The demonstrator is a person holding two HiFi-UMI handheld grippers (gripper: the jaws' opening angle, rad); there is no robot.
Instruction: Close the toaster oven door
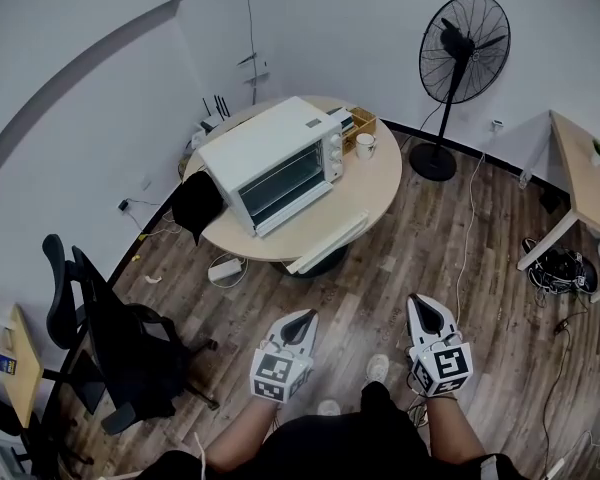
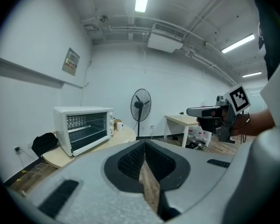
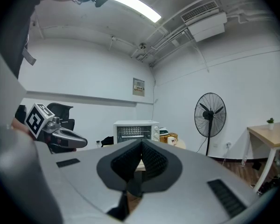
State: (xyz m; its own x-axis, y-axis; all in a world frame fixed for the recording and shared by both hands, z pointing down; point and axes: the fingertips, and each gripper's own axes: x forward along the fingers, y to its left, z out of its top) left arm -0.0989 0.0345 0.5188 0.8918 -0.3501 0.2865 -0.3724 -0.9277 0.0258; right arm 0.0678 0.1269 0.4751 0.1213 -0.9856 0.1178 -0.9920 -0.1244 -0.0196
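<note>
Toaster oven (image 1: 272, 160) sits on round table (image 1: 378, 183), well apart, at 12 o'clock from left gripper (image 1: 302, 318) and 11 o'clock from right gripper (image 1: 425, 304); long axis 8-to-2; door possibly ajar; both jaws pinched together, empty; left nearer.

The toaster oven (image 1: 272, 161) stands on the round surface (image 1: 375, 190), with a mug (image 1: 365, 145) near it on the right. A fan (image 1: 462, 53) stands on the floor (image 1: 410, 258) behind the surface at the right. An office chair (image 1: 110, 343) is to the left, in front of the surface.
</note>
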